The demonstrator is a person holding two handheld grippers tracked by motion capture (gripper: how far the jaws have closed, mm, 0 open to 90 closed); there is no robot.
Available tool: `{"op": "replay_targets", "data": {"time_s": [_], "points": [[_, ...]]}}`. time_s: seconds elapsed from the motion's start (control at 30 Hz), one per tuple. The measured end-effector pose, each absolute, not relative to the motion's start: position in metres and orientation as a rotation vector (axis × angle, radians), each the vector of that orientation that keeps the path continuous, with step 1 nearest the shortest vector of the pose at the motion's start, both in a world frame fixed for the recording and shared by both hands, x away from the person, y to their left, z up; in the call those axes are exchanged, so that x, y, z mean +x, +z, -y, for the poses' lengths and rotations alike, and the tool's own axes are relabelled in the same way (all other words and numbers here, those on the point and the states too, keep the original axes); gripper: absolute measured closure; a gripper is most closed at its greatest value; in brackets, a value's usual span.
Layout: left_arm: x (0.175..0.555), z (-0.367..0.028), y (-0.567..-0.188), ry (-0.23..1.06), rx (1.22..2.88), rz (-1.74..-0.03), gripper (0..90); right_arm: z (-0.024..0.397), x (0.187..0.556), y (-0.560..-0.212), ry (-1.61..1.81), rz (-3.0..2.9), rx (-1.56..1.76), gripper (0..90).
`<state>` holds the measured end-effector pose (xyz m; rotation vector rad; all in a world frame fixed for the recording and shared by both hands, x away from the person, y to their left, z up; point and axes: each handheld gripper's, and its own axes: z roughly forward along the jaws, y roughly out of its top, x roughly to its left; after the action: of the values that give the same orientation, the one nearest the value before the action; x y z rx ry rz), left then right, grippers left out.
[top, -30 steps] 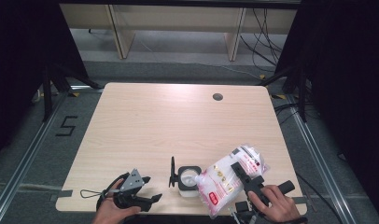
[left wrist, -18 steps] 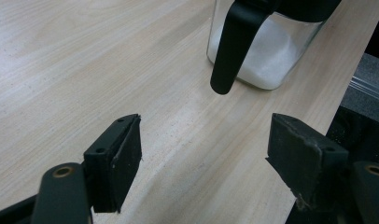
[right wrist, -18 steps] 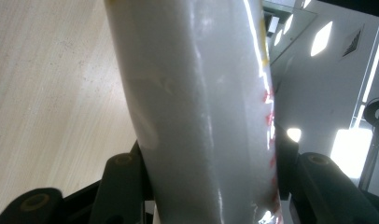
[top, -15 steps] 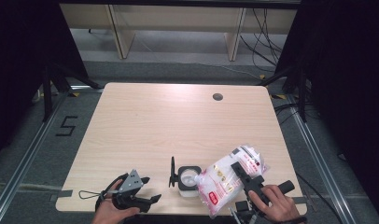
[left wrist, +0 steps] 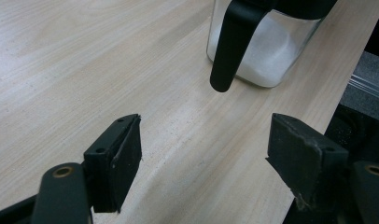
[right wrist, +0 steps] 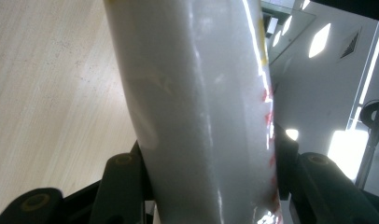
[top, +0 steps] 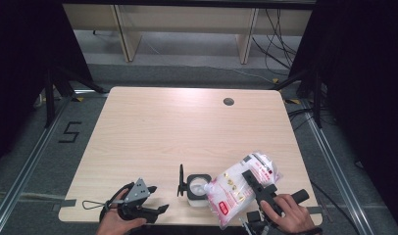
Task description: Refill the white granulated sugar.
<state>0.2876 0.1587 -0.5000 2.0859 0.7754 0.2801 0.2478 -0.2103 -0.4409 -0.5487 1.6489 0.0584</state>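
Two fingers clamp the white bag (top: pixel 238 188) above the jar (top: pixel 198 189).

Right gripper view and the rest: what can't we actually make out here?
- Right gripper pads: in its own view the white bag between the jaws covers them.
- Bag print: too small in the high view, blurred red marks in the right gripper view.
- Jar: its top is cut off by the upper edge of the left gripper view.
- Bag mouth over the jar: hidden by the bag itself in the high view.

High view overlooks the table (top: pixel 187 132); gripper views sit close above it.
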Motion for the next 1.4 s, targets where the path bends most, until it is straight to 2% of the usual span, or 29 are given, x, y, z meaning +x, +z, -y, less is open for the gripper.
{"op": "replay_targets", "data": {"time_s": [1.4], "points": [[0.2874,-0.16,-0.4984,0.282,2.105,-0.757,25.7,0.2087,0.2467,-0.4399,0.051,-1.644,-0.56,54.2]]}}
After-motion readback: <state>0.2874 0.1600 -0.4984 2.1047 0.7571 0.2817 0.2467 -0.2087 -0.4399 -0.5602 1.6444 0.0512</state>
